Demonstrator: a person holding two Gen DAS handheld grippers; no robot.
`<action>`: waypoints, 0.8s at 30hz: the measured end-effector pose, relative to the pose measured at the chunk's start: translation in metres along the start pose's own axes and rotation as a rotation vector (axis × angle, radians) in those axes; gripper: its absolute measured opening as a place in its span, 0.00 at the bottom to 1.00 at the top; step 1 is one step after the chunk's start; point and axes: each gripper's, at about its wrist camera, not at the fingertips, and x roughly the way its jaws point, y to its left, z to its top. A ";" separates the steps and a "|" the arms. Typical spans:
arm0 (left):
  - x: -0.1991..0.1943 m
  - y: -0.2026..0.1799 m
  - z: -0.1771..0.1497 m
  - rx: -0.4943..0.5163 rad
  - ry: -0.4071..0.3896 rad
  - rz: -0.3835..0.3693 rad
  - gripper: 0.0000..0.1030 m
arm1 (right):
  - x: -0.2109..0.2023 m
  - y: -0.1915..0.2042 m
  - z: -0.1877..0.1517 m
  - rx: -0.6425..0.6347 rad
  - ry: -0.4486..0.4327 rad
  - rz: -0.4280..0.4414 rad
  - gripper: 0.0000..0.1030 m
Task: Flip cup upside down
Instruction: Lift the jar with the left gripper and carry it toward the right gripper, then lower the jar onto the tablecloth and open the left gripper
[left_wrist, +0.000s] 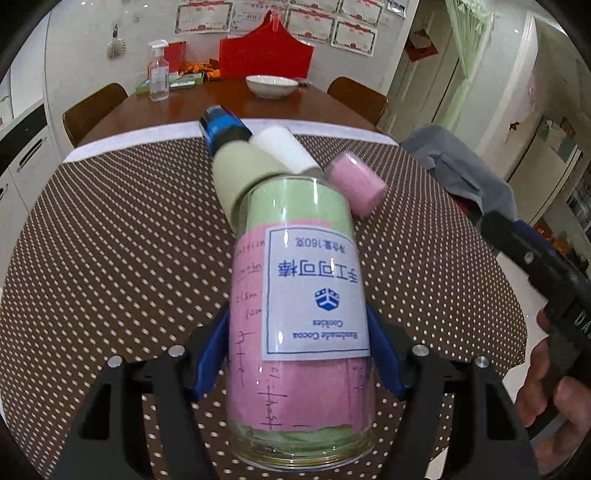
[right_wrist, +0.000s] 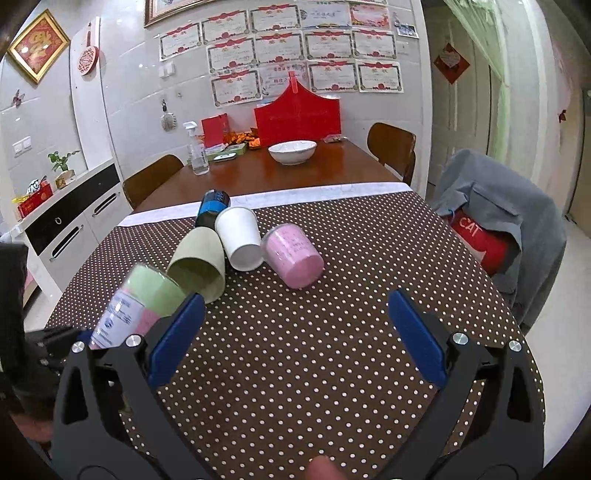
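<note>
Left claw (left_wrist: 295, 354): clamping the clear cup (left_wrist: 299, 317), label inverted
Right claw (right_wrist: 295, 336): hanging open, empty
Risk: smooth cup slipping forward onto green cup (right_wrist: 197, 266)

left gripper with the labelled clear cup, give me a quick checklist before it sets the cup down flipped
1. Grip: left gripper has both blue pads against the labelled clear cup: ok.
2. Orientation: label reads upside down, but whether the cup is fully inverted: cannot tell.
3. Cup off the dotted tablecloth: ok.
4. Landing spot: bare cloth nearer than the green cup, white cup and pink cup: ok.
5. Right gripper open, empty, beside the cup, not under it: ok.
</note>
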 end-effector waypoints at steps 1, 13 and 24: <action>0.002 0.000 -0.002 -0.001 0.002 0.005 0.66 | 0.001 -0.001 -0.001 0.000 0.004 -0.002 0.95; 0.014 0.003 -0.007 -0.003 0.043 0.088 0.68 | 0.004 0.004 -0.005 -0.011 0.019 0.002 0.94; -0.012 -0.002 -0.006 0.011 -0.044 0.137 0.78 | 0.003 0.007 -0.001 -0.006 0.019 0.015 0.95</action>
